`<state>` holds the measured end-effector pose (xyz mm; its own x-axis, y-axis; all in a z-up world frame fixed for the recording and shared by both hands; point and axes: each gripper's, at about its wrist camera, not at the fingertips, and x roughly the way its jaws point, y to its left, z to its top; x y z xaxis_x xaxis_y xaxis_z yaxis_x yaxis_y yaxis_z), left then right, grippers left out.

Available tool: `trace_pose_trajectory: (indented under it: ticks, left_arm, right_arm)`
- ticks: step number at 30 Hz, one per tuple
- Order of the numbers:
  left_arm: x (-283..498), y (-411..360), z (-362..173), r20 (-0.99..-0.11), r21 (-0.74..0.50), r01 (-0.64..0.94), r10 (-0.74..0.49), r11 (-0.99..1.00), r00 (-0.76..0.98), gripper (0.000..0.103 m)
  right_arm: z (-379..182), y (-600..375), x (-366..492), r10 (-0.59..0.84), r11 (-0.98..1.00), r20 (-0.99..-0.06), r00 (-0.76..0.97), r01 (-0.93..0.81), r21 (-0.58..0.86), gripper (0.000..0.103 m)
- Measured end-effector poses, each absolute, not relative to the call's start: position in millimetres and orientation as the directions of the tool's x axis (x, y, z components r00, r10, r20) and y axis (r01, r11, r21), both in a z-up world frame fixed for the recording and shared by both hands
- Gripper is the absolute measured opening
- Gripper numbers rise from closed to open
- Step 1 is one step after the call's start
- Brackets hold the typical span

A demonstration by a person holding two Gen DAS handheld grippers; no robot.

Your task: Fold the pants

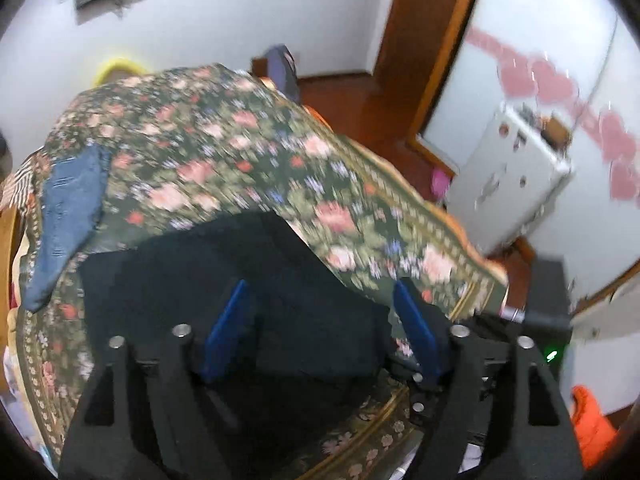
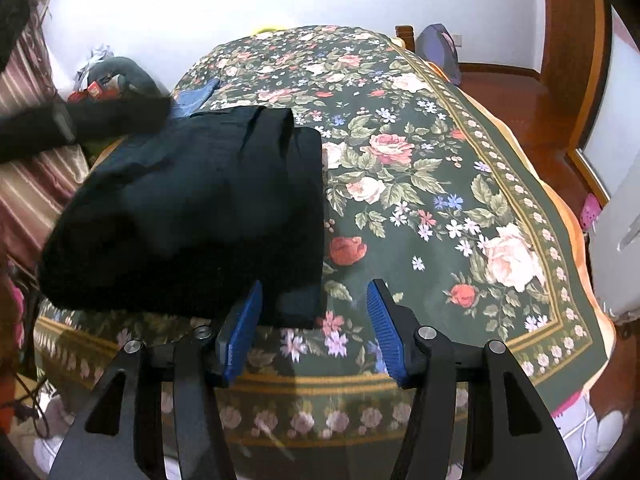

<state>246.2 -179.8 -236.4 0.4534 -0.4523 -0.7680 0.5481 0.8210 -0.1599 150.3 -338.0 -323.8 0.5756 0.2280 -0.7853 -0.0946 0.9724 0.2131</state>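
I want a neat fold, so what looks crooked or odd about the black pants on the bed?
The black pants are not squared up: their top layer sits askew, with a rumpled bulge at the left and a strip of lower layer showing along the right edge. A blue denim garment lies loose on the floral bedspread beyond them.

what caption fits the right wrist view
Folded black pants on a floral bedspread, right gripper open at their near corner.

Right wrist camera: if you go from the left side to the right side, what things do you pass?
Striped curtain → black pants → floral bedspread → wooden floor.
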Motion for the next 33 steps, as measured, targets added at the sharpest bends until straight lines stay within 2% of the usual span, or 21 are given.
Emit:
trace_pose_trajectory:
  ticks: [3, 6, 10, 15, 21, 28, 33]
  left_arm:
    - [268, -149, -219, -0.732, -0.153, 0.490, -0.431, 0.858, 0.527, 0.091]
    - [311, -118, -223, -0.759, -0.073, 0.393, -0.306, 0.917, 0.574, 0.091]
    - [372, -85, -256, -0.825, -0.005, 0.273, -0.158, 0.962, 0.542, 0.091]
    - [411, -53, -316, -0.904, 0.073, 0.229, -0.033, 0.971, 0.425, 0.091]
    - [395, -4, -339, -0.918, -0.014, 0.202, -0.093, 0.979, 0.386, 0.092]
    - [312, 41, -327, -0.915, -0.107, 0.112, -0.142, 0.988, 0.378, 0.092]
    - [243, 28, -320, -0.899, -0.118, 0.143, -0.167, 0.983, 0.406, 0.092]
  right_arm:
    - [-323, -336, 146, 0.246, 0.969, -0.783, 0.571, -0.113, 0.221, 0.051]
    - [-324, -332, 145, 0.293, 0.955, -0.779, 0.554, -0.137, 0.261, 0.051]
    - [-326, -320, 148, 0.350, 0.937, -0.775, 0.527, -0.180, 0.301, 0.053]
    - [-327, -312, 164, 0.346, 0.938, -0.777, 0.526, -0.191, 0.288, 0.054]
    - [-329, -319, 209, 0.318, 0.948, -0.787, 0.528, -0.165, 0.272, 0.054]
    - [-314, -329, 239, 0.275, 0.959, -0.776, 0.568, -0.109, 0.260, 0.054]
    - [-283, -318, 221, 0.262, 0.965, -0.740, 0.619, -0.157, 0.210, 0.054]
